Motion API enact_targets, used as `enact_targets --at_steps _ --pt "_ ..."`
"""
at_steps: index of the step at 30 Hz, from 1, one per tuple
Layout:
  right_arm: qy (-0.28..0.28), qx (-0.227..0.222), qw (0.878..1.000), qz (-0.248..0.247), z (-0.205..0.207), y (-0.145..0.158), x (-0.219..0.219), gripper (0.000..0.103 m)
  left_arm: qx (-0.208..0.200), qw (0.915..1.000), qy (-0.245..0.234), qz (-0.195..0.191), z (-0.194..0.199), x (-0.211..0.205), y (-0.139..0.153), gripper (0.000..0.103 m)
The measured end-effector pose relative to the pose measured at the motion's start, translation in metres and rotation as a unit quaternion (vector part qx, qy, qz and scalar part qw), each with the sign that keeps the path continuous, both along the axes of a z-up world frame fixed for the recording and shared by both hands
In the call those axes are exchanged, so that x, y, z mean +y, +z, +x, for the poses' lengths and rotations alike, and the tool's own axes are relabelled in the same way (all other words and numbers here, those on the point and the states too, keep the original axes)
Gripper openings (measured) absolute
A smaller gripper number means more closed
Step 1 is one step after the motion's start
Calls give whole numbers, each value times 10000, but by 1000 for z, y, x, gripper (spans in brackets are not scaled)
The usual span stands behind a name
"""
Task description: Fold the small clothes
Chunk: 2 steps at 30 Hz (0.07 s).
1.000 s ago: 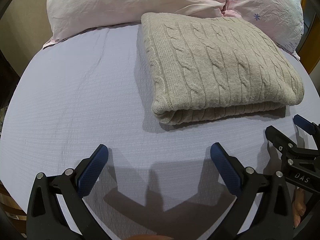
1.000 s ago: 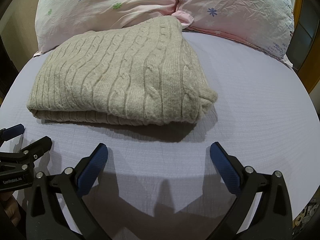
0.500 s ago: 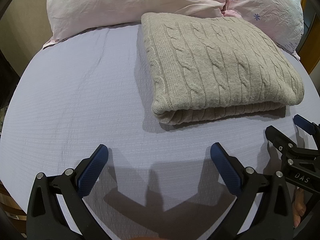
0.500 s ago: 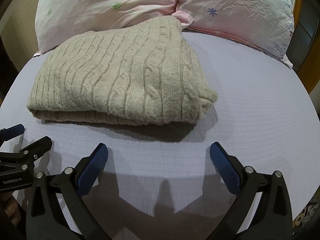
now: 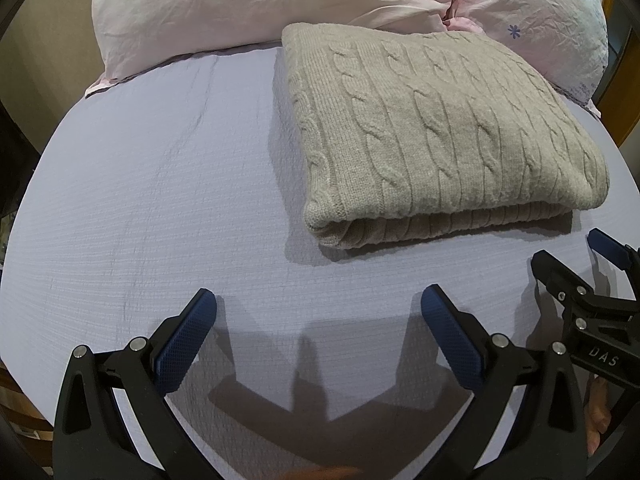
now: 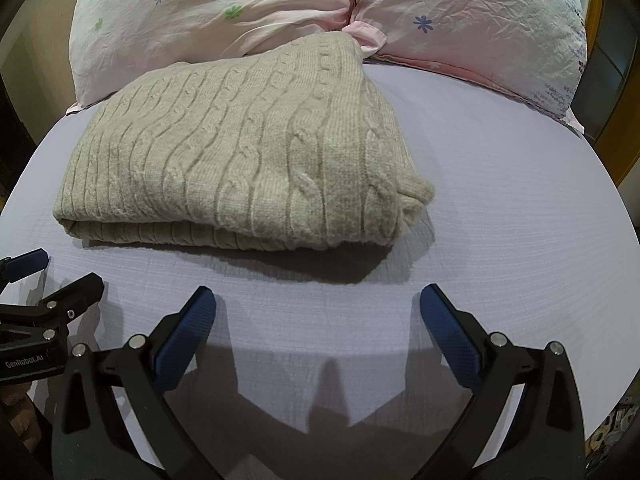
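Sweater (image 5: pixel 440 128) lies folded; left gripper (image 5: pixel 318 316) and right gripper (image 6: pixel 318 316) spread apart, empty. Bumping its near edge would probably undo the fold.

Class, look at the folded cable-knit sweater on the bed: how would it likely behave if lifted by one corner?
The sweater is thick knit, stacked in soft layers, so it would probably droop and unfold rather than stay flat. Its bulk suggests some weight, likely sagging from one pinch. The fuzzy ribbed surface should grip well, not slip, on the purple sheet.
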State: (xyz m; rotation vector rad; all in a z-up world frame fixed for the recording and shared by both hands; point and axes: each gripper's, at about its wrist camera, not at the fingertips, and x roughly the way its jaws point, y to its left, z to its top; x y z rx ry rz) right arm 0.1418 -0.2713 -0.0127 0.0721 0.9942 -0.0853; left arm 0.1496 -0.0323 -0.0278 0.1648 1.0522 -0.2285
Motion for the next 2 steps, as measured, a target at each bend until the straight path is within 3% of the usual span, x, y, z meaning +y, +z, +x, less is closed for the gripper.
enact_targets --at_steps 2 --pt "0 0 10000 0 0 0 0 101 2 10000 2 1 0 0 0 102"
